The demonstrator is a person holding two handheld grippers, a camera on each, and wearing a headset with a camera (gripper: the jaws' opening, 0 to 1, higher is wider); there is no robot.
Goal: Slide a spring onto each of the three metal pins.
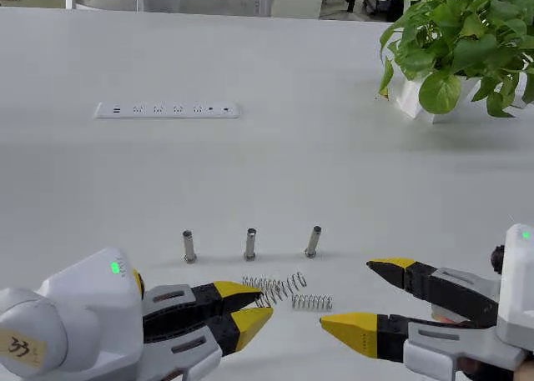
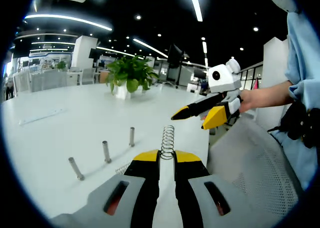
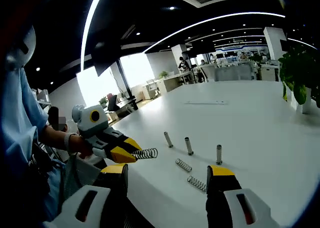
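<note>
Pins [image 1: 250,243] stand upright in a row of three on the white desk [image 1: 334,147], none of them carrying a spring. The left tool [image 2: 168,158] is clenched on one spring [image 2: 168,138] at its tips, just in front of the pins. Two loose springs [image 1: 312,301] lie on the desk beside it. The right tool [image 1: 350,295] hangs released, jaws wide apart, near them.

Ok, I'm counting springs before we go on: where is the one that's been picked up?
In the left gripper view the spring stands clamped in the left tool, just right of the three pins.
</note>
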